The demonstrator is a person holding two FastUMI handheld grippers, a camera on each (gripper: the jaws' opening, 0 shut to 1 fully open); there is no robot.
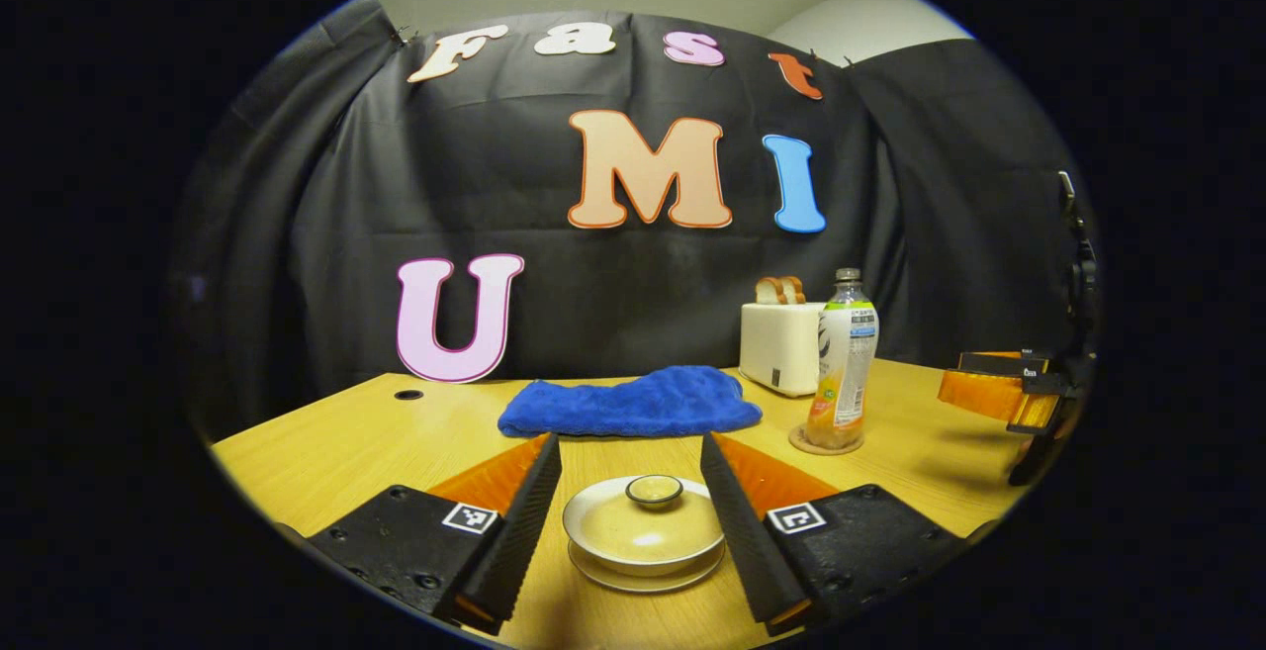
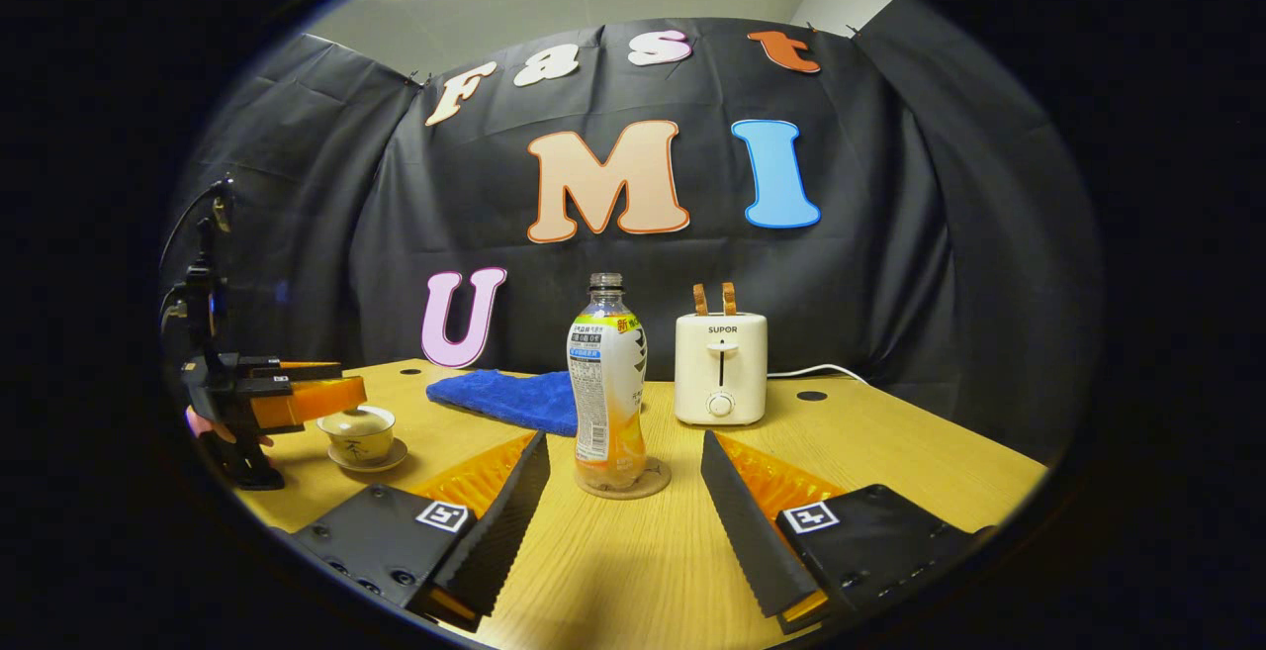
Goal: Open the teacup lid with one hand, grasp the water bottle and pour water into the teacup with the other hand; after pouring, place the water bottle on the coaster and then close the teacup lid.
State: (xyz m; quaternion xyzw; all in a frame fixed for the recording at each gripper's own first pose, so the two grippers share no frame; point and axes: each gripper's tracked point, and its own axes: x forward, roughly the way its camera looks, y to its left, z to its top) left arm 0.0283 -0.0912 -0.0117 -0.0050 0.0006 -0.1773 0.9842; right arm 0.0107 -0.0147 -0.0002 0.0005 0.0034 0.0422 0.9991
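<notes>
A cream teacup [image 1: 643,541] stands on its saucer [image 1: 643,579] with the lid [image 1: 653,494] on it. My left gripper [image 1: 629,444] is open, one finger on each side of the cup, apart from it. The water bottle [image 2: 606,383] stands upright on a round coaster [image 2: 625,482]. My right gripper [image 2: 623,437] is open just in front of it, fingers apart from the bottle. In the right gripper view the left gripper [image 2: 326,396] hovers at the teacup [image 2: 361,434] on the far left. In the left gripper view the bottle [image 1: 843,363] and the right gripper [image 1: 994,391] are on the right.
A blue cloth [image 1: 633,403] lies behind the teacup. A white toaster [image 2: 720,368] with two slices stands behind the bottle near the back wall, its cord trailing right. The wooden table [image 2: 890,452] has cable holes near its back edge.
</notes>
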